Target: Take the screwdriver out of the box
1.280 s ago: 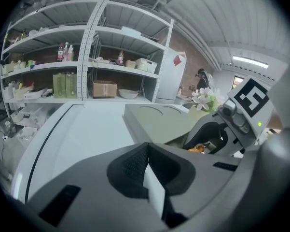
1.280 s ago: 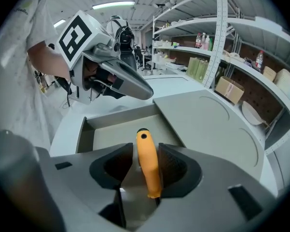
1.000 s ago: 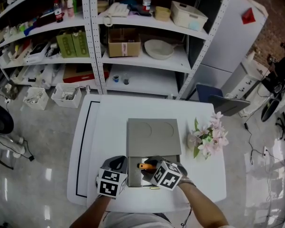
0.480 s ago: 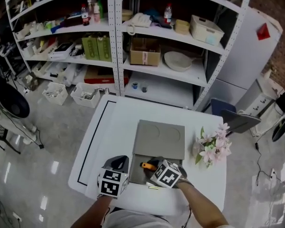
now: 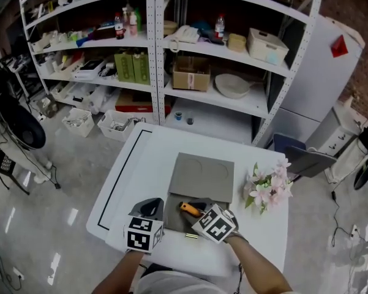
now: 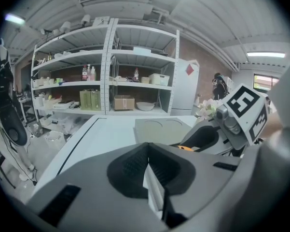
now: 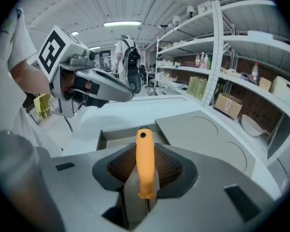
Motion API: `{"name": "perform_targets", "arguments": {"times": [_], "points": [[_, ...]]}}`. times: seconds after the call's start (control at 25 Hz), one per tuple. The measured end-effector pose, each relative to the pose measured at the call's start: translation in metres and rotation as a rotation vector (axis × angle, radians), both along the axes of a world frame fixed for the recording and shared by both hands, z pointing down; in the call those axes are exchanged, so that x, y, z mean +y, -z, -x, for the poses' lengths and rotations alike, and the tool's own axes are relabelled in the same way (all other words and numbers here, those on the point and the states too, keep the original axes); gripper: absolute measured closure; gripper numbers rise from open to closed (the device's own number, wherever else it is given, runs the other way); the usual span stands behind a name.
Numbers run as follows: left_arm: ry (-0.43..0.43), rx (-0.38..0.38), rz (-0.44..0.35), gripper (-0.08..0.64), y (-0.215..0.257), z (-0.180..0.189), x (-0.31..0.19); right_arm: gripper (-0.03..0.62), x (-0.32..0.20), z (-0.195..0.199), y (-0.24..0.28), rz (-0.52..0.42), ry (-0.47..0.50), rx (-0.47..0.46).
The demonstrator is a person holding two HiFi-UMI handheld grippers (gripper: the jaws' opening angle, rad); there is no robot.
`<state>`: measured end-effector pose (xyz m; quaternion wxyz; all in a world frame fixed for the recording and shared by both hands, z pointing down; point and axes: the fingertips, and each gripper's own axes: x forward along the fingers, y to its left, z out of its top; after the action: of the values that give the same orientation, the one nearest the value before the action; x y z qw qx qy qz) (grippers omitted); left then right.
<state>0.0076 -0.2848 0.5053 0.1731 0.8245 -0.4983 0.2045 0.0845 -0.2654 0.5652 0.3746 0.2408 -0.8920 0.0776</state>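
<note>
Near edge, head view: both forearms (image 5: pixel 260 273) are cut off by the bottom of the frame.

Left gripper (image 5: pixel 152 206) (image 6: pixel 147 159): jaws pressed together, nothing between them. It hangs over the white table (image 5: pixel 138 164), just left of the box (image 5: pixel 175 220). No view shows whether it touches the box wall.

Right gripper (image 5: pixel 199 212) (image 7: pixel 145 166): pinching the orange handle of the screwdriver (image 5: pixel 188 209) (image 7: pixel 145 153). The jaws have just been closing, with the handle between them. The handle's holed end points to the far side, over the open box (image 7: pixel 117 137). A thin stretch of shaft runs back toward the camera between the jaws. The tip is hidden inside the gripper body. From the left gripper view only a sliver of orange (image 6: pixel 186 148) shows behind the right gripper.

The box is grey and open. In the head view its near half is largely covered by the two grippers, so the interior is hard to read. Its lid (image 5: pixel 202 175) (image 7: pixel 207 139) (image 6: pixel 164 128) lies flat on the far side and carries two round recesses.

A small brass-coloured piece (image 5: pixel 191 236) lies on the table at the box's near edge. It is too small to identify.

Right of the lid stand pale pink flowers (image 5: pixel 266 185). Their base is not made out.

Far side: metal shelving (image 5: pixel 156 48). Its contents are mostly too small to name.
</note>
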Motion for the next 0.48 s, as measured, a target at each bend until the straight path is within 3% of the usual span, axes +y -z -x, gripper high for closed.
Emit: {"name": "perform_targets", "arguments": {"times": [0.48], "points": [[-0.076,0.017,-0.062,0.555,0.023,-0.063,0.028,0.472,0.022,-0.051,0.094,-0.17,-0.212,-0.249]]}}
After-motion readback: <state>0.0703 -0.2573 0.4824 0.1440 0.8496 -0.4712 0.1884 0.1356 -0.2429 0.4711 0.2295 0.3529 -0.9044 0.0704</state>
